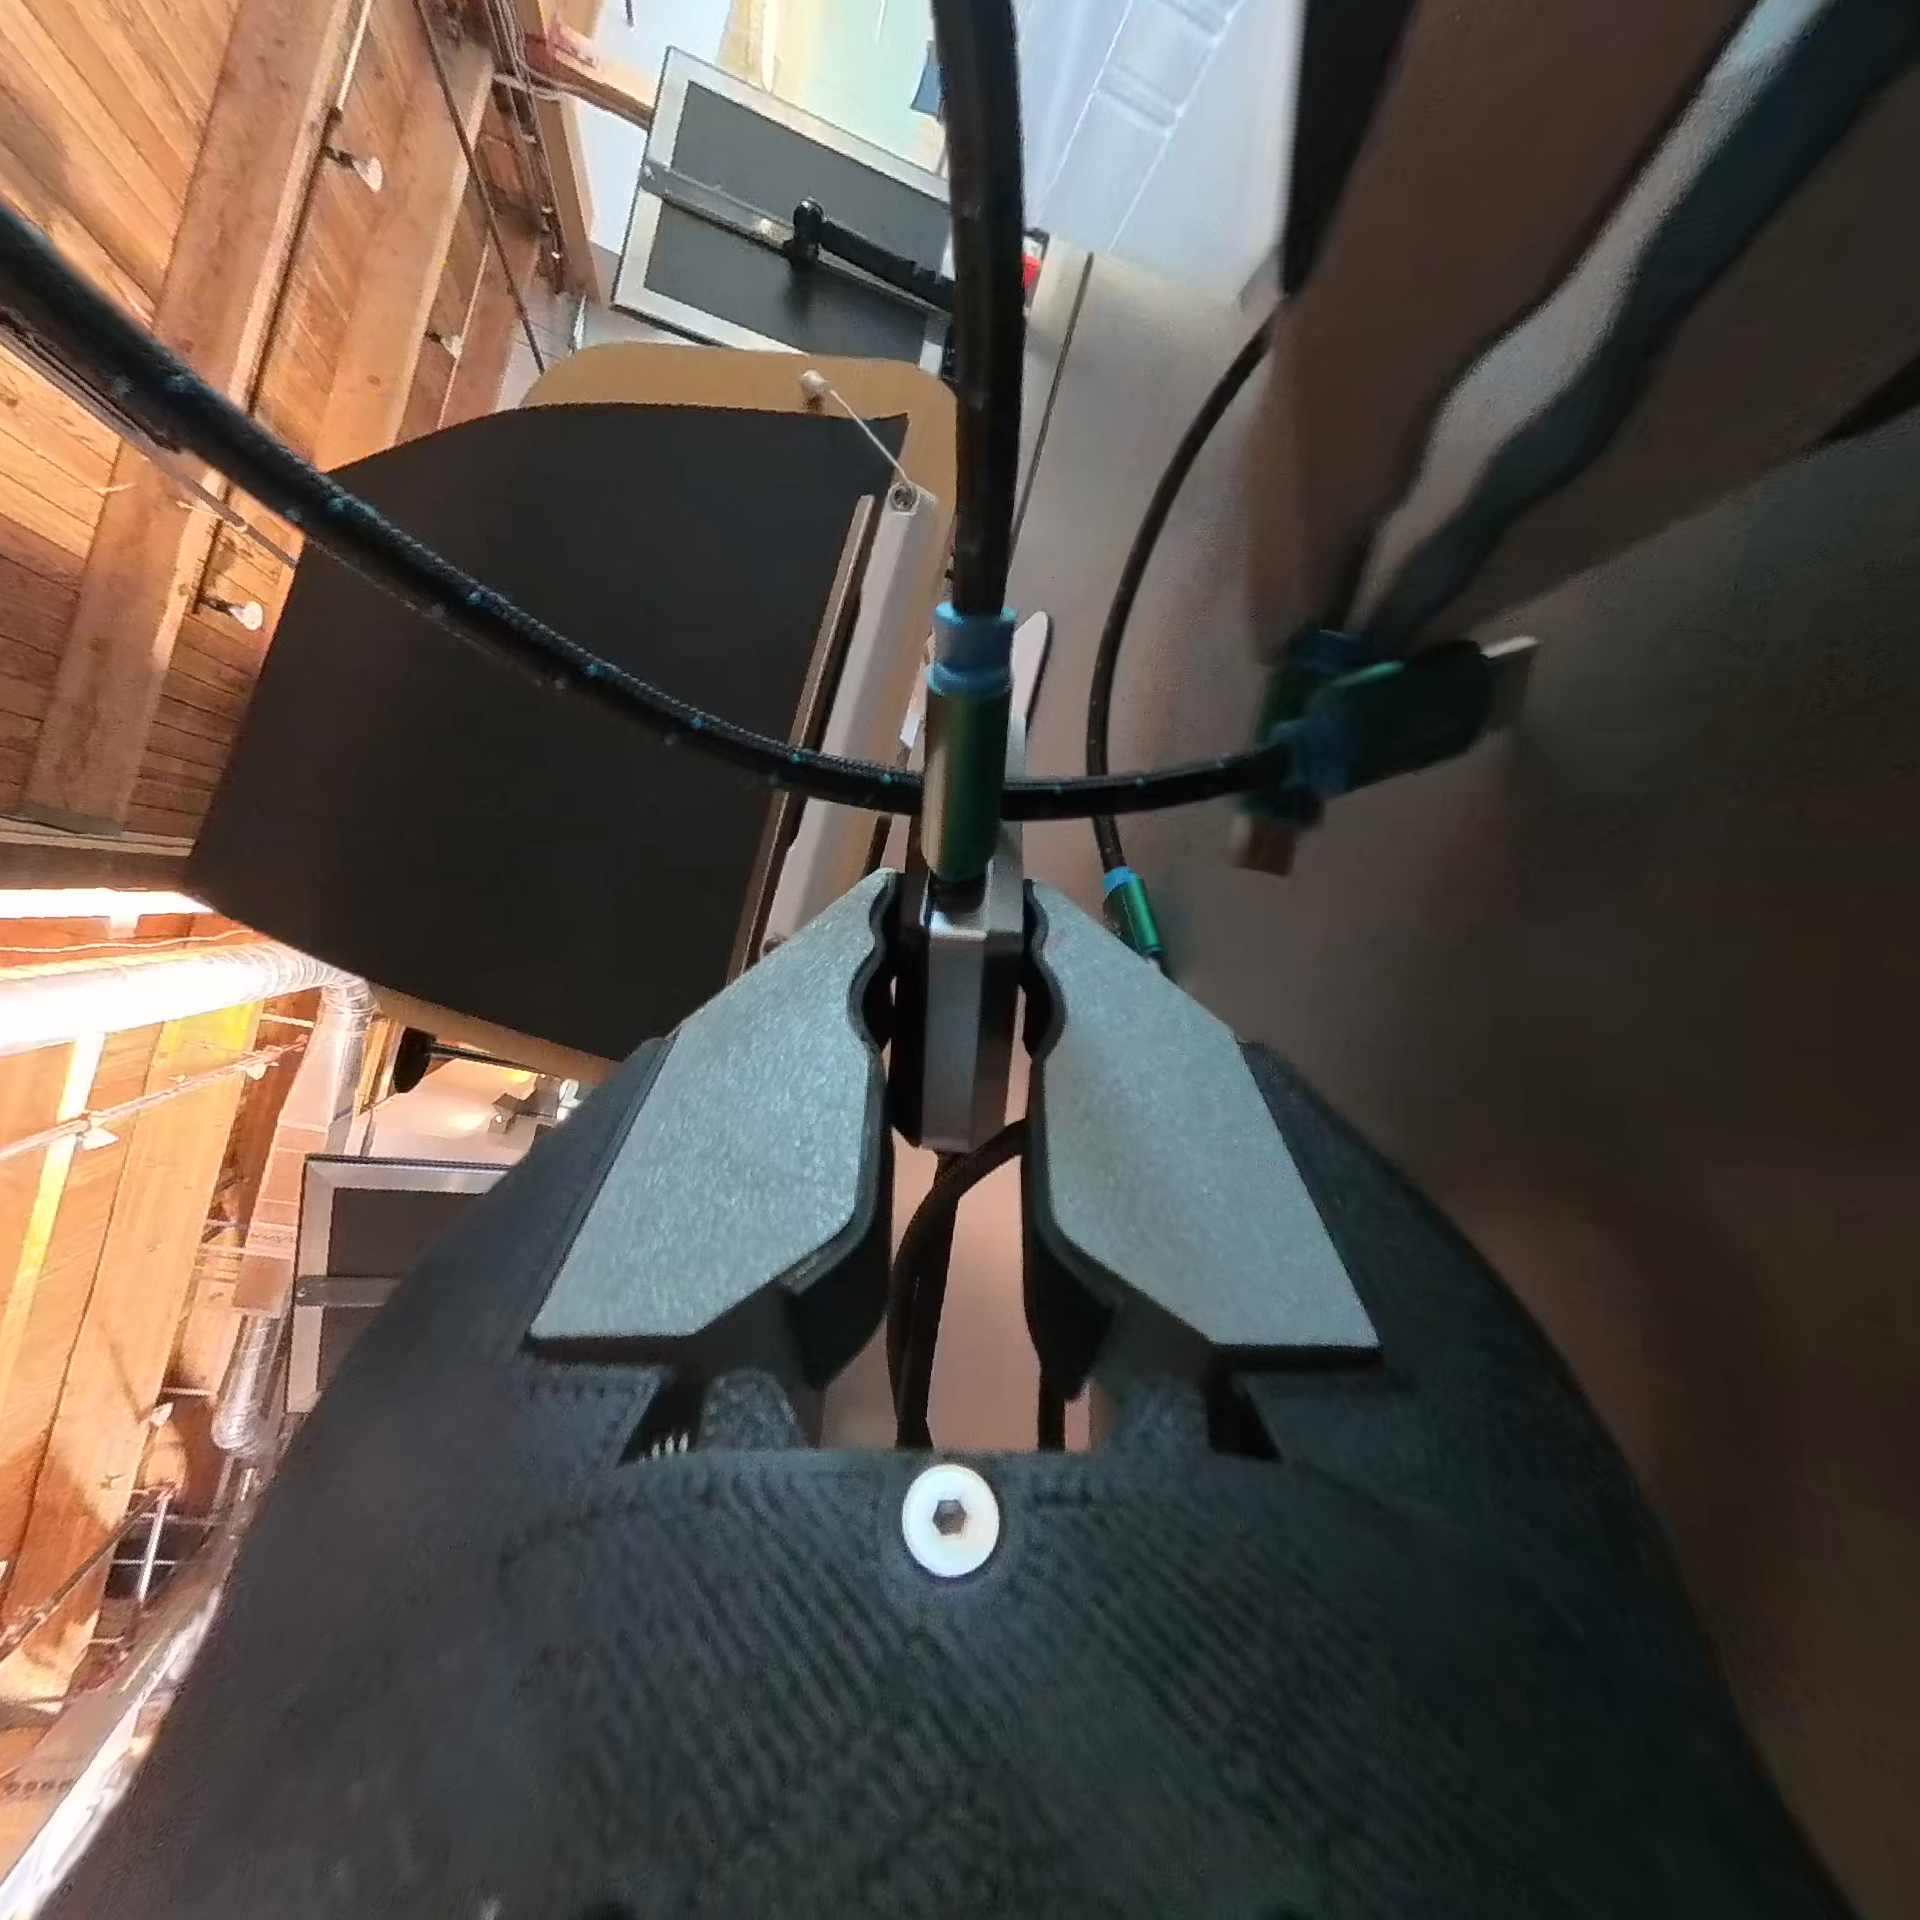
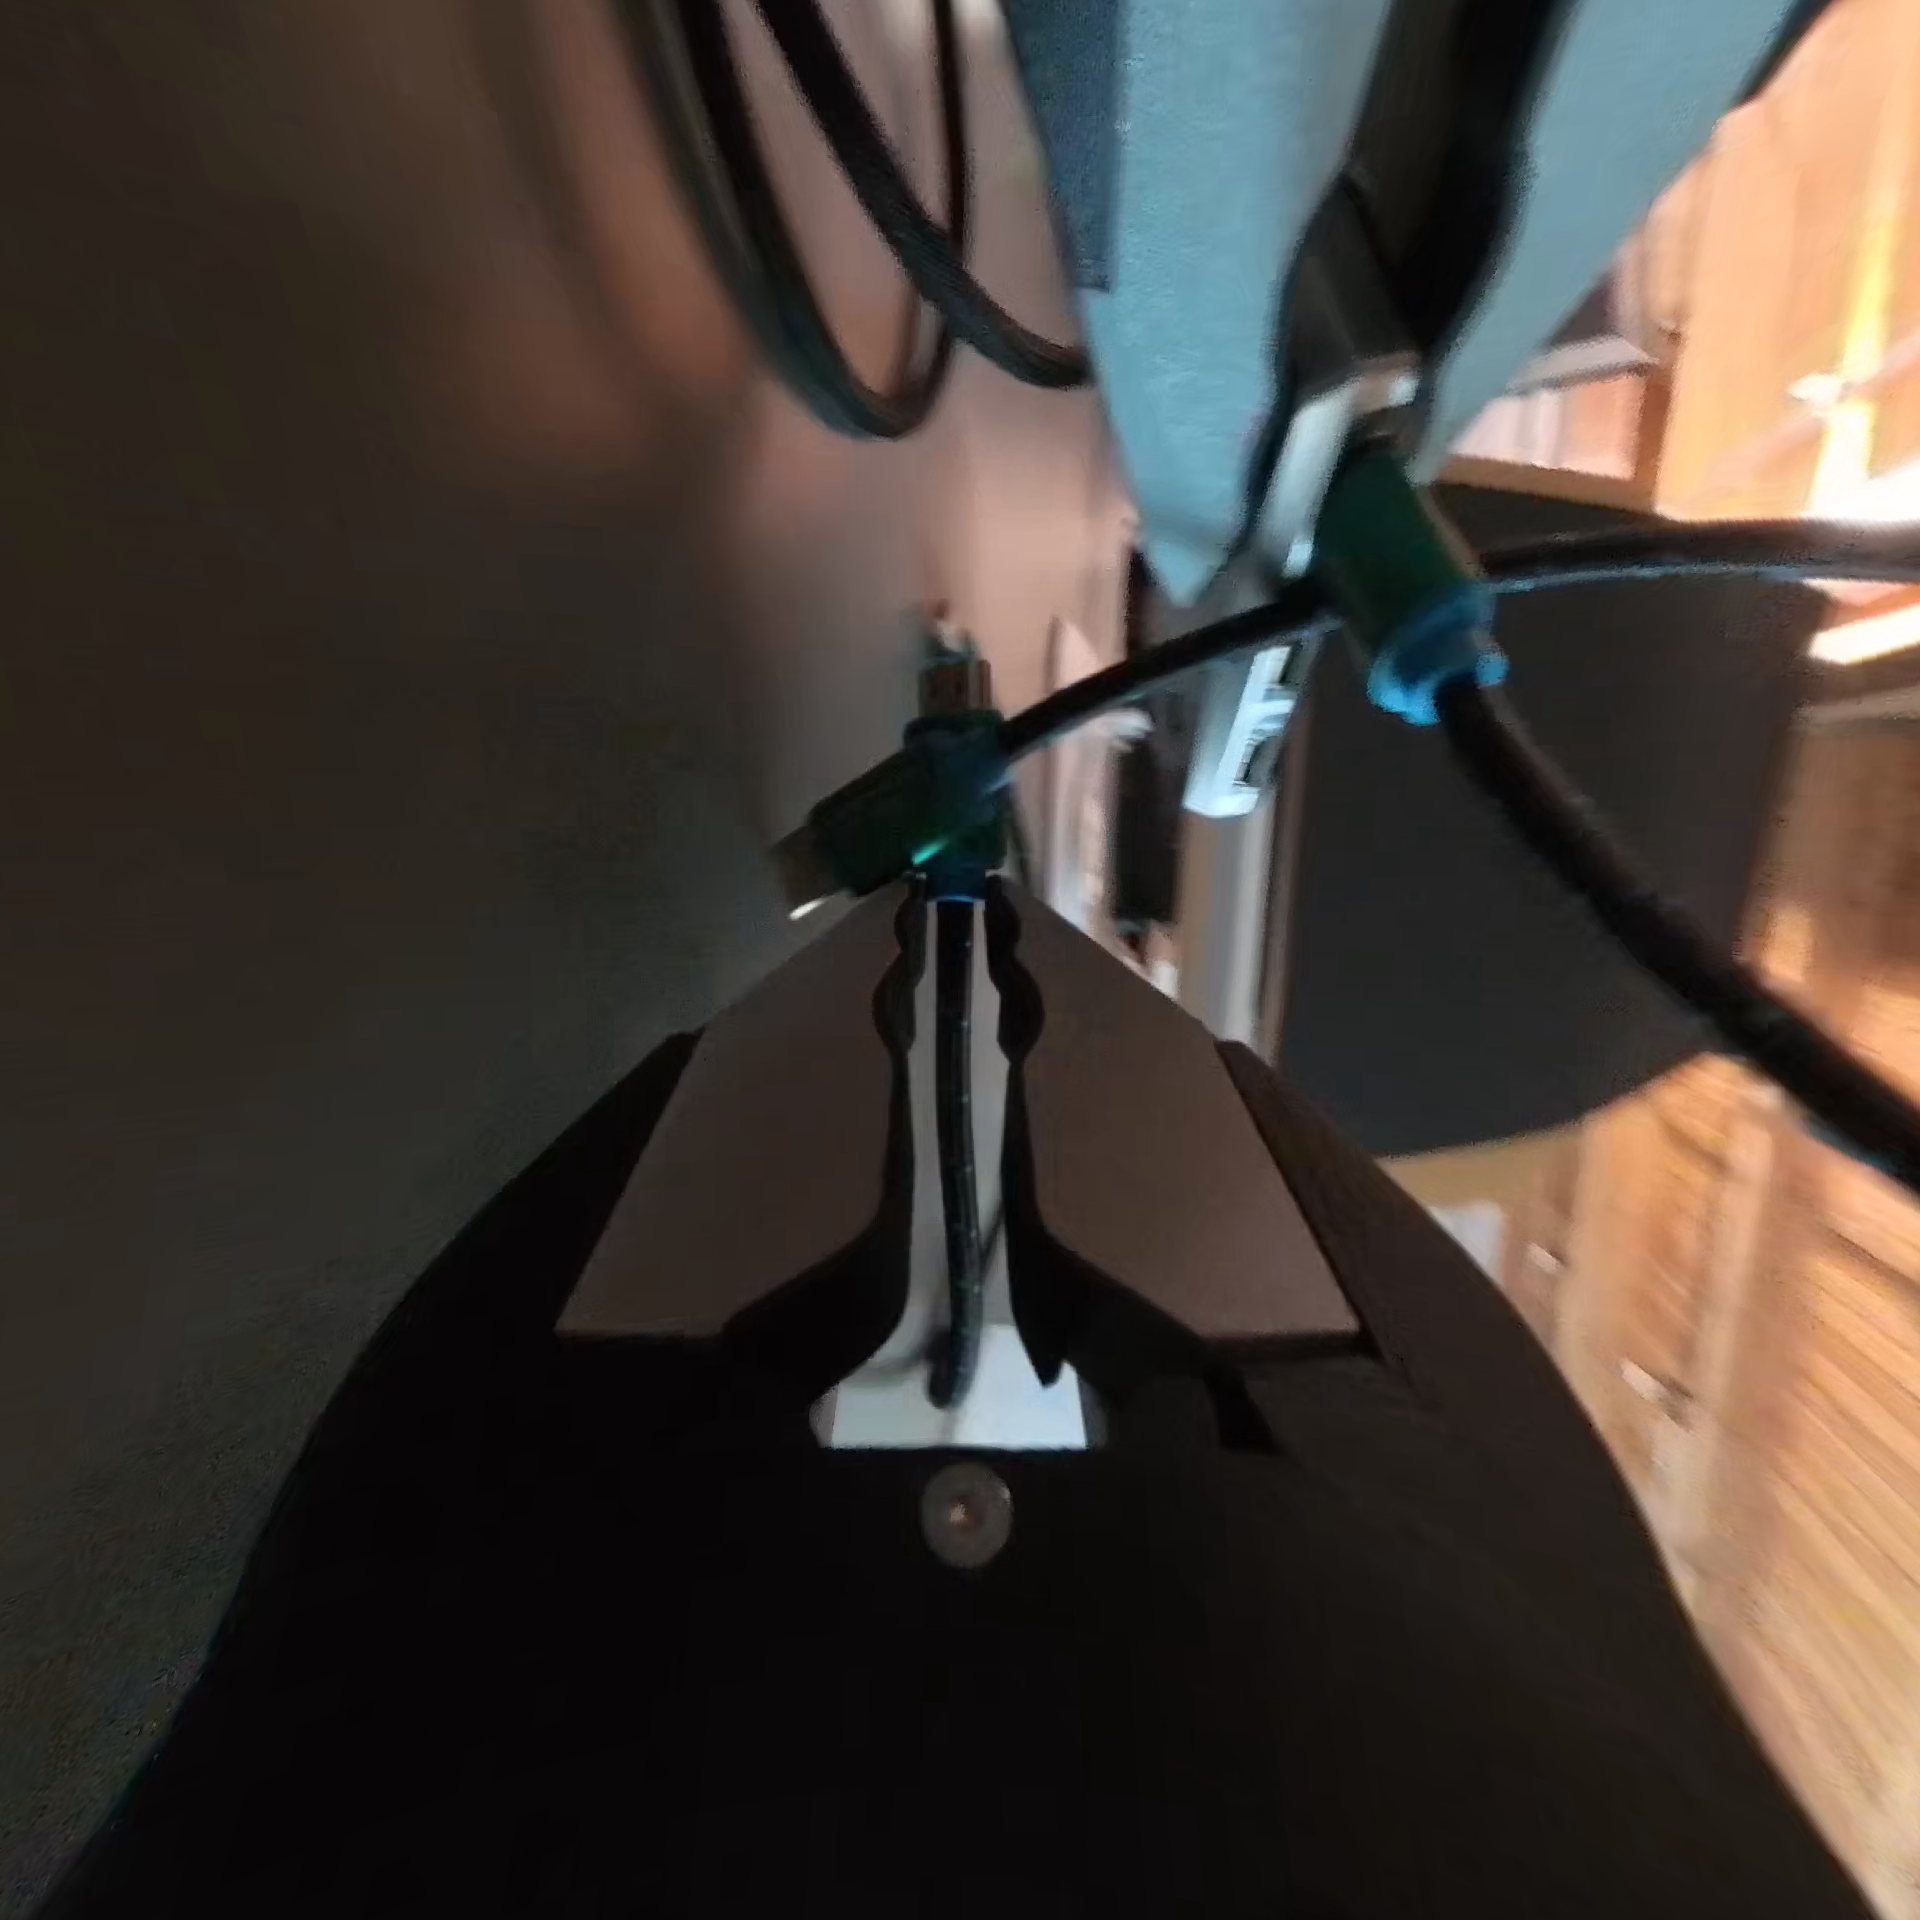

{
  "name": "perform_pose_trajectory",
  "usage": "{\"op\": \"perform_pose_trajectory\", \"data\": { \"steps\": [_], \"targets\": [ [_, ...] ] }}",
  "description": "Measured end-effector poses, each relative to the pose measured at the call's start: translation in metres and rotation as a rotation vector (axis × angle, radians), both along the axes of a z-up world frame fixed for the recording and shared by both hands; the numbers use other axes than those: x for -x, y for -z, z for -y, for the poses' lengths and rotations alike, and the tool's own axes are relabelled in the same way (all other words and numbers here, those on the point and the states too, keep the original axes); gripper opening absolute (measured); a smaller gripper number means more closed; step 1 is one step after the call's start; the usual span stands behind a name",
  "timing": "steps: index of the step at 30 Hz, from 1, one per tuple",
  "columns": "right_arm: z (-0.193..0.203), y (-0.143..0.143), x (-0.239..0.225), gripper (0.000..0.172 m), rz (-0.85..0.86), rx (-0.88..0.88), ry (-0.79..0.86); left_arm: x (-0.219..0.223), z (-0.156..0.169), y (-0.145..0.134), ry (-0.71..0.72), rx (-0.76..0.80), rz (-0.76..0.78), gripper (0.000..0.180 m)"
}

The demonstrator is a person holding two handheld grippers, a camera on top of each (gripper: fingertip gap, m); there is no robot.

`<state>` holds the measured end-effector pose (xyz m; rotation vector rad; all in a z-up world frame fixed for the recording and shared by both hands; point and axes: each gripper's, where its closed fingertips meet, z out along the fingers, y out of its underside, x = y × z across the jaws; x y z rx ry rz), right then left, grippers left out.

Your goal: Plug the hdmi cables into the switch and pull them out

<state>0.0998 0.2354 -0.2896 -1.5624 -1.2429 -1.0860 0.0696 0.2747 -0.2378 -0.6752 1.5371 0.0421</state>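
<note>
Grippers: I count two, left gripper (image 1: 956, 904) and right gripper (image 2: 954, 894).
HDMI switch (image 1: 961, 997): one.
Green HDMI plugs: three — plugged (image 1: 966, 769), free (image 1: 1382, 717), lying (image 1: 1135, 914).

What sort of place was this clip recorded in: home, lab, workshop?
Probably a workshop or loft-style workspace, not a home. The left wrist view shows bare wooden plank walls and beams, exposed metal ducting and a framed dark panel on a wall. The work goes on at a plain brown table.
</note>
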Motion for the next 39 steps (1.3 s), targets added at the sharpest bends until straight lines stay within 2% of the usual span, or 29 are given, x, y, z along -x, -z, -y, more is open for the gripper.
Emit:
{"op": "perform_pose_trajectory", "data": {
  "steps": [2, 5, 8, 11, 14, 18, 23, 28, 31, 35, 39],
  "targets": [
    [0.009, 0.018, 0.008, 0.006, -0.127, 0.135, -0.073, 0.002, -0.002, -0.001, 0.003, 0.022, 0.004, 0.019],
    [0.014, 0.020, 0.009, 0.006, -0.378, 0.252, -0.111, 0.005, 0.002, 0.002, 0.045, 0.063, -0.011, 0.019],
    [0.020, 0.015, 0.007, 0.023, -0.651, 0.370, -0.134, 0.008, 0.008, 0.009, 0.092, 0.116, -0.057, 0.019],
    [0.024, 0.005, 0.004, 0.032, -0.871, 0.456, -0.153, 0.011, 0.011, 0.008, 0.108, 0.141, -0.059, 0.019],
    [0.022, -0.003, 0.000, 0.027, -1.009, 0.484, -0.148, 0.013, 0.013, 0.005, 0.126, 0.182, -0.051, 0.019],
    [0.020, 0.005, 0.002, 0.027, -1.087, 0.571, -0.084, 0.018, 0.017, -0.001, 0.162, 0.237, -0.033, 0.019],
    [0.019, 0.010, 0.011, 0.027, -1.125, 0.634, -0.062, 0.019, 0.016, 0.004, 0.160, 0.256, -0.059, 0.020],
    [0.016, 0.019, 0.010, 0.024, -1.075, 0.652, -0.021, 0.016, 0.017, 0.013, 0.152, 0.246, -0.101, 0.020],
    [0.013, 0.018, 0.012, 0.010, -1.023, 0.610, -0.032, 0.017, 0.016, 0.014, 0.151, 0.251, -0.103, 0.020],
    [0.009, 0.017, 0.012, 0.007, -0.873, 0.490, -0.045, 0.017, 0.012, 0.014, 0.128, 0.250, -0.100, 0.020],
    [0.001, -0.004, -0.008, 0.004, -0.527, 0.187, 0.011, 0.019, -0.001, 0.013, 0.062, 0.223, -0.093, 0.020]
  ]
}}
